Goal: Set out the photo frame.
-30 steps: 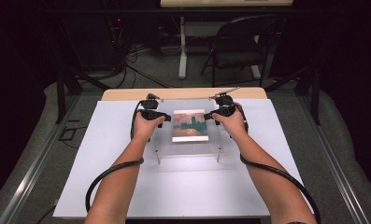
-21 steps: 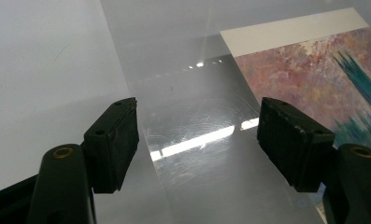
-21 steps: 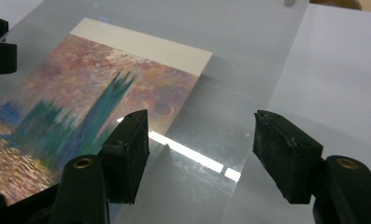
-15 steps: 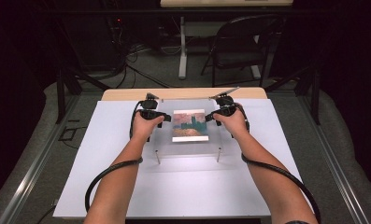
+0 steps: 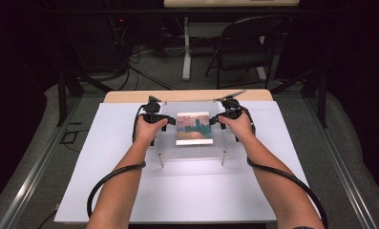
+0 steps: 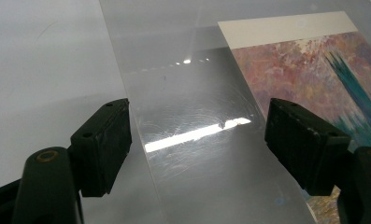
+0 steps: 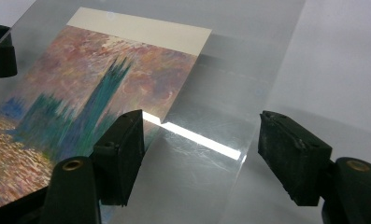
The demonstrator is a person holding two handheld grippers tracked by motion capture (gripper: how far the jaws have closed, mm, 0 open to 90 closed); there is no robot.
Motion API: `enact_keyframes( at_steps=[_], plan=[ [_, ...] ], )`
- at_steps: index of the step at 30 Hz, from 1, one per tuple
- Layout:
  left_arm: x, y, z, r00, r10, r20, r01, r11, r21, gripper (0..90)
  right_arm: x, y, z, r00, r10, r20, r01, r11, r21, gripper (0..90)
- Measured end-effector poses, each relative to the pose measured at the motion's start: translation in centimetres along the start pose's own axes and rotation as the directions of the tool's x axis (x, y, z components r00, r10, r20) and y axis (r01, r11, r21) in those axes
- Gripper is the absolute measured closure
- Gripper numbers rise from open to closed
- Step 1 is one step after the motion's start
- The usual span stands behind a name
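One clear plastic sheet point(image 5: 192, 143) covers one painted picture card point(image 5: 194, 128) mid-frame; the left gripper point(image 5: 154, 125) and right gripper point(image 5: 225, 119) have just been opening, holding nothing.

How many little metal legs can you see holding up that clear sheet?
2: a left post and a right post under the near edge of the clear sheet. Any at the far edge may be hidden by the hands.

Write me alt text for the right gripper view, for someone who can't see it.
The right gripper's two black jaws stand open over the edge of a clear sheet on a white table, with nothing clamped. Under the sheet lies a print of a blue-green tower against a pink sky, with a cream border.
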State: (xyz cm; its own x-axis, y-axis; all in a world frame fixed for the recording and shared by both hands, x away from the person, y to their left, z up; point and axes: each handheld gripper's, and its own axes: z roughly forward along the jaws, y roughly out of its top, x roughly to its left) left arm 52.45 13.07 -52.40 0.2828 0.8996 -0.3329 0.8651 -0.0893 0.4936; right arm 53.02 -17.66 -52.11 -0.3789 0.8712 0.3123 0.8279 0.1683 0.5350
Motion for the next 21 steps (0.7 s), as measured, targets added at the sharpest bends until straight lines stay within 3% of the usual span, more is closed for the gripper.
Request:
enact_keyframes(
  at_steps=[12,21],
  plan=[
    [0.17,-0.04,0.25,0.9985,-0.043,0.035,0.043,0.9989,0.019,20.2,-0.18,-0.14,0.32,0.9992,0.029,-0.025,-0.029,0.9996,0.001,26.0],
    [-0.06,0.04,0.33,0.9989,-0.037,0.029,0.036,0.9988,0.034,18.2,-0.06,-0.15,0.59,0.9981,0.045,-0.043,-0.044,0.9990,0.012,23.3]
  ],
)
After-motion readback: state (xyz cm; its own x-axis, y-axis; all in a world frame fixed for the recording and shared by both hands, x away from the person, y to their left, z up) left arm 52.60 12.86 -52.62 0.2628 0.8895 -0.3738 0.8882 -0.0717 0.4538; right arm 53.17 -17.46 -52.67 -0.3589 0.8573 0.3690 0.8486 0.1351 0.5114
